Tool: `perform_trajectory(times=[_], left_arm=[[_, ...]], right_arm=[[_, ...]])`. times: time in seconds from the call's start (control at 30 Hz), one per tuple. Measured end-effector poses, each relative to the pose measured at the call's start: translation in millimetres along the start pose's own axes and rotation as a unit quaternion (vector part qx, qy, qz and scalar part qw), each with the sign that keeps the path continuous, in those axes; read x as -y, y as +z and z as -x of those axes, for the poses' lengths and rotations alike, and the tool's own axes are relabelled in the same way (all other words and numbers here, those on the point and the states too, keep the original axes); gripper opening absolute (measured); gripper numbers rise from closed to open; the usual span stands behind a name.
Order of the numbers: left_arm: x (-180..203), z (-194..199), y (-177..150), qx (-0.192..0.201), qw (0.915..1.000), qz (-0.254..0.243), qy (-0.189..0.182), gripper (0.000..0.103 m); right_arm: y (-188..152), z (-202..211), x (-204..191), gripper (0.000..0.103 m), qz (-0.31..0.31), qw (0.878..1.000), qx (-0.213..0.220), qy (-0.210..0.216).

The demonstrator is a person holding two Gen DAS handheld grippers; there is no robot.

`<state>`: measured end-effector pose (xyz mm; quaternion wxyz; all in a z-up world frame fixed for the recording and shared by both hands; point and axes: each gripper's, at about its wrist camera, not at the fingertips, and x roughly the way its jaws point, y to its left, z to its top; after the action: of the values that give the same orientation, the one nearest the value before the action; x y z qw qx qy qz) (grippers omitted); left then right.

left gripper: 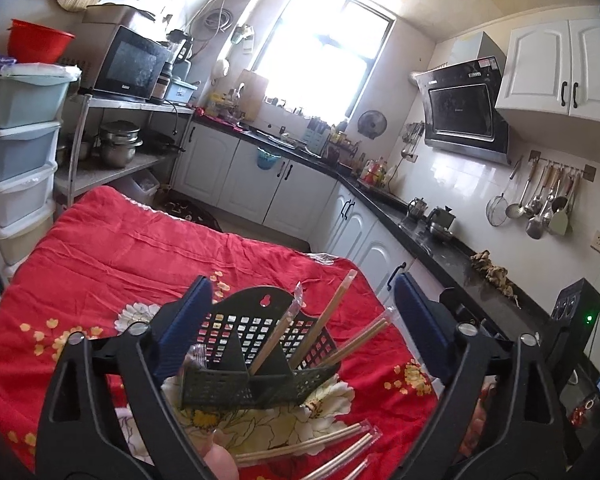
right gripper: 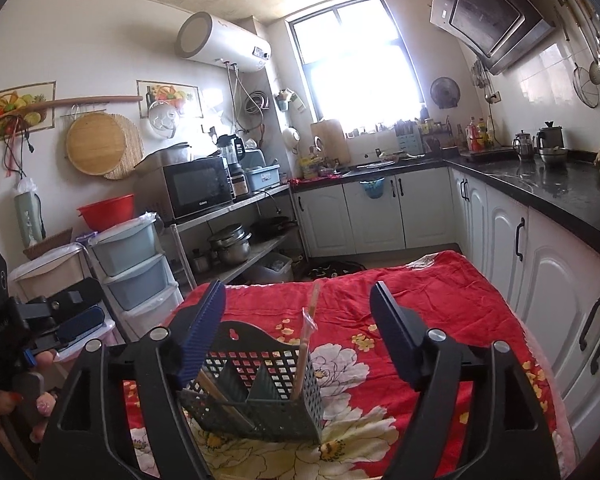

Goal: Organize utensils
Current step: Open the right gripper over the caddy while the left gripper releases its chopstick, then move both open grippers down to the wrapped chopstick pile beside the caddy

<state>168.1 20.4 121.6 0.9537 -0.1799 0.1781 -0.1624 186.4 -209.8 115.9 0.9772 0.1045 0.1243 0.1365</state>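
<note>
Covering the table (left gripper: 112, 248) is a red floral cloth; behind it a kitchen with white cabinets (right gripper: 374, 212), black countertop (right gripper: 556, 184) and a bright window (left gripper: 324, 52) at upper centre. Microwave (left gripper: 134, 66) sits on a metal shelf, upper left of the left view; range hood (left gripper: 464, 108) at right. One dark slotted utensil holder (left gripper: 260, 360) stands on the cloth, lower centre in both views. Left view: three wrapped chopstick pairs (left gripper: 336, 308) lean in its compartments; at least three more (left gripper: 312, 446) lie on the cloth at the bottom edge. Left gripper (left gripper: 300, 328) jaws released, spread either side of the holder, grasping nothing. Right gripper (right gripper: 300, 336) likewise wide apart, empty, holder between its fingers.
</note>
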Motion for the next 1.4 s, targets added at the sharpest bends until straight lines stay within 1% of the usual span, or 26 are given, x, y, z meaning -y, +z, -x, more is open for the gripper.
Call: perform_trajectory(times=[0.1,0.17,0.23,0.33,0.6,0.87,1.13,1.4], left_arm=[[-0.2,4.9,-3.7,-0.002,1.0000,0.000,-0.001,0.092],[-1.1,8.4,-5.6,-0.006,1.0000,-0.002,-0.001,0.092],[-2.6,12.9,-7.8,-0.008,0.9999,-0.005,-0.003,0.092],[-4.8,20.0,-11.3,-0.008,0.9999,-0.008,0.004,0.092],[-20.0,33.2,-24.6,-0.016,0.9997,0.007,0.016,0.092],[-36.3,39.5,-45.6,-0.033,0.9985,0.023,0.038,0.092],[-44.1,39.6,-55.8,-0.045,0.9974,0.035,0.044,0.092],[-46.5,42.9,-64.3,-0.053,0.9966,0.039,0.050,0.092]], right_arm=[[-2.5,5.7,-0.2,0.074,0.001,1.000,-0.005,-0.002],[-4.2,8.5,-1.4,0.075,0.001,1.000,-0.009,-0.002],[-6.9,12.3,-1.8,0.078,0.001,1.000,-0.016,0.000],[-11.4,17.3,-2.7,0.079,0.002,1.000,-0.022,-0.001],[-21.1,20.7,-6.2,0.082,0.007,0.999,-0.043,0.004],[-33.3,27.6,-8.3,0.085,0.015,0.998,-0.059,0.012],[-38.5,37.1,-6.6,0.086,0.019,0.998,-0.065,0.004],[-50.1,38.8,-3.4,0.087,0.018,0.996,-0.086,-0.002]])
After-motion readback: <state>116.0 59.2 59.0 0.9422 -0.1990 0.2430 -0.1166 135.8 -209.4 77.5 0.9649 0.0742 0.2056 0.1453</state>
